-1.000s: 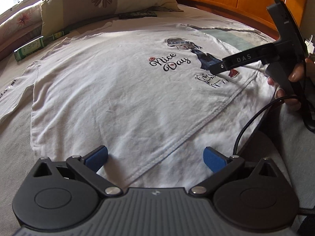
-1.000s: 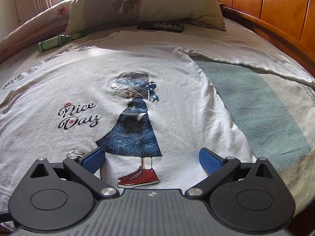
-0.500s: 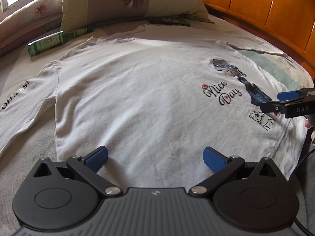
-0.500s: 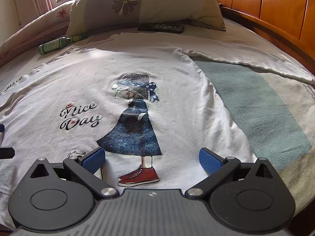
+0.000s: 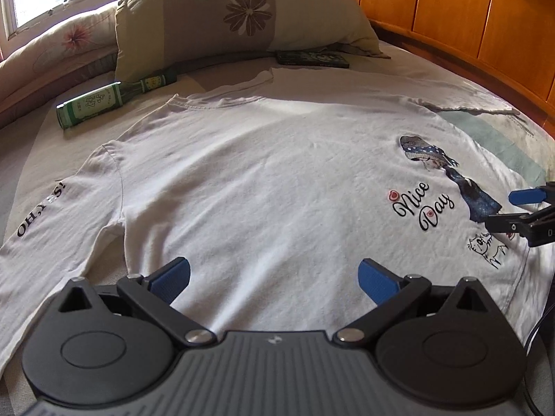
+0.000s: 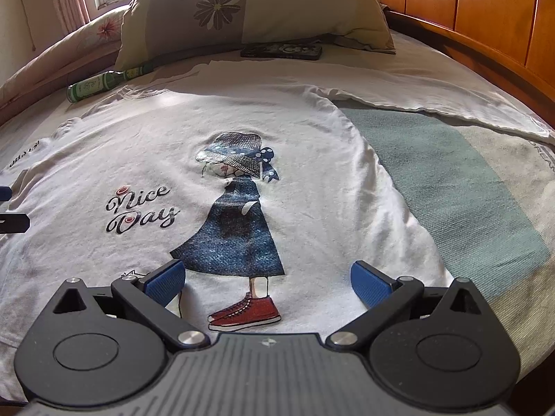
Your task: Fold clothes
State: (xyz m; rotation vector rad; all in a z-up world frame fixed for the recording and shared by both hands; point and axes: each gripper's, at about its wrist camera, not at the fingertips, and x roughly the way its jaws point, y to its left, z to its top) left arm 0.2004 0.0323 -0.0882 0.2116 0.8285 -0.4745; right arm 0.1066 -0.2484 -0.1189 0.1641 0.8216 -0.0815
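A white long-sleeved shirt (image 5: 263,187) lies flat, front up, on the bed, printed with "Nice Day" and a girl in a blue dress (image 6: 239,222). Its left sleeve (image 5: 38,228), lettered "OH,YES!", runs off to the left. Its other sleeve (image 6: 399,93) stretches to the right. My left gripper (image 5: 274,279) hovers open over the hem's left half, blue pads apart with nothing between them. Over the hem by the red shoes, my right gripper (image 6: 267,282) is open too. The right gripper's fingertips (image 5: 525,196) show at the right edge of the left wrist view.
A green bottle (image 5: 104,102) lies beyond the shirt's left shoulder. A flowered pillow (image 5: 239,14) and a dark flat case (image 5: 312,59) sit at the head of the bed. A wooden bed frame (image 6: 485,27) curves along the right. A grey-green striped sheet (image 6: 451,180) lies right of the shirt.
The left gripper swung left along the hem, bringing the lettered sleeve and bottle into its view. The right gripper barely moved. Both stayed open.
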